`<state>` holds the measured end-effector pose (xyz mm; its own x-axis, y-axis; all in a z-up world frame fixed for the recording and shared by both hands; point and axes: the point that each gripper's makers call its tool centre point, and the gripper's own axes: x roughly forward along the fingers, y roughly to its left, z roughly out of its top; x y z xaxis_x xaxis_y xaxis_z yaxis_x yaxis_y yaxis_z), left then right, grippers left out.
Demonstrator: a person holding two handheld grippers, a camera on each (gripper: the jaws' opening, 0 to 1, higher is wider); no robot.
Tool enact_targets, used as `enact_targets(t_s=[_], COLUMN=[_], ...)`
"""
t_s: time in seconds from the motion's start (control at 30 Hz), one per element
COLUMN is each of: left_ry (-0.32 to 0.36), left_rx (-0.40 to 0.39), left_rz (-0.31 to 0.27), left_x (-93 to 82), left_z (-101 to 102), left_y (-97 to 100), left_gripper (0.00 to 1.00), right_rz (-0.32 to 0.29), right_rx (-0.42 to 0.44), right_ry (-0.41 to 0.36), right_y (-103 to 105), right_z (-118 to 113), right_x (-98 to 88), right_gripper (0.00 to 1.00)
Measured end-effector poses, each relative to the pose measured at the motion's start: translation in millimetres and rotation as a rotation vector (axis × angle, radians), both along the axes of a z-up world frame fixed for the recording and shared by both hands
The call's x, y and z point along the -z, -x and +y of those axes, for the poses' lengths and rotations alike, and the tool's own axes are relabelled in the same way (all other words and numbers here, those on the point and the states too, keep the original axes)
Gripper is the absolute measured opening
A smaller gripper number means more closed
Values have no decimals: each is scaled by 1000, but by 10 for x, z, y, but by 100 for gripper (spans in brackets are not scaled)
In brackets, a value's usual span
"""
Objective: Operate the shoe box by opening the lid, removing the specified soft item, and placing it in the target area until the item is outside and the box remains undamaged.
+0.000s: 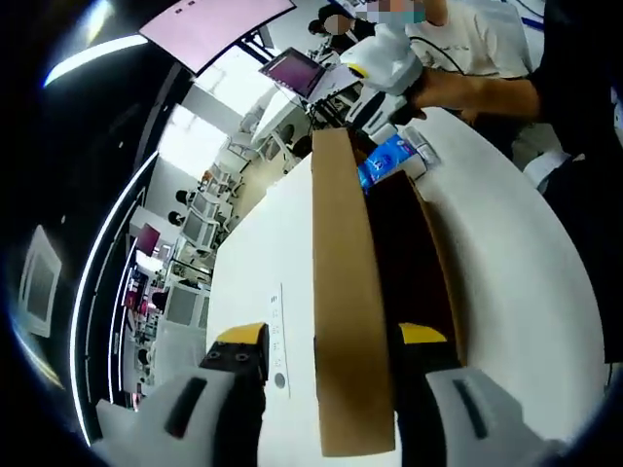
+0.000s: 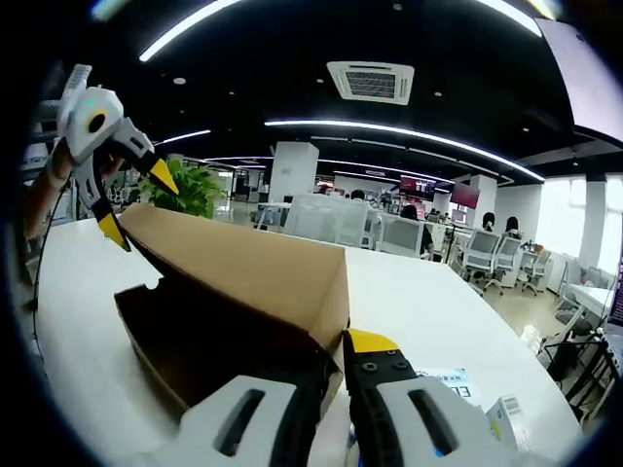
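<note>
A brown cardboard shoe box stands on the white table (image 1: 516, 272) with its lid (image 1: 346, 292) raised on edge and its dark inside (image 1: 409, 263) showing no contents. My left gripper (image 1: 331, 341) is open, one jaw on each side of the lid's near end. In the right gripper view it (image 2: 136, 204) straddles the lid's far corner. My right gripper (image 2: 336, 355) is shut on the near corner of the lid (image 2: 243, 268), beside the dark box inside (image 2: 204, 341). In the left gripper view a hand holds that gripper (image 1: 380, 117) at the box's far end.
A blue and white packet (image 1: 387, 158) lies on the table by the box's end, near my right gripper (image 2: 453, 382). A person (image 1: 487, 49) stands at that end of the table. Desks, monitors and chairs (image 2: 389, 229) fill the room behind.
</note>
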<state>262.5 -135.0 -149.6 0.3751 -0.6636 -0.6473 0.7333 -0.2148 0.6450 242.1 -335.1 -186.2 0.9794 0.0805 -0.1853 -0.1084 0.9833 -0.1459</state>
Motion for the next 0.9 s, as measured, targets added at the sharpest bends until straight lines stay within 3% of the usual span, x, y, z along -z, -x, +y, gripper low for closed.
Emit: enact_targets(t_s=[0.43, 0.9], left_ry=[7, -19], left_rx=[-59, -53], left_rz=[39, 44], left_x=[-18, 67], left_z=[128, 165], left_y=[-30, 42], left_gripper=[42, 32], right_rz=[4, 5], right_rx=[6, 2], right_ry=[11, 10], right_y=[-14, -15], right_z=[-6, -5], right_x=[-10, 8], right_gripper=[5, 6])
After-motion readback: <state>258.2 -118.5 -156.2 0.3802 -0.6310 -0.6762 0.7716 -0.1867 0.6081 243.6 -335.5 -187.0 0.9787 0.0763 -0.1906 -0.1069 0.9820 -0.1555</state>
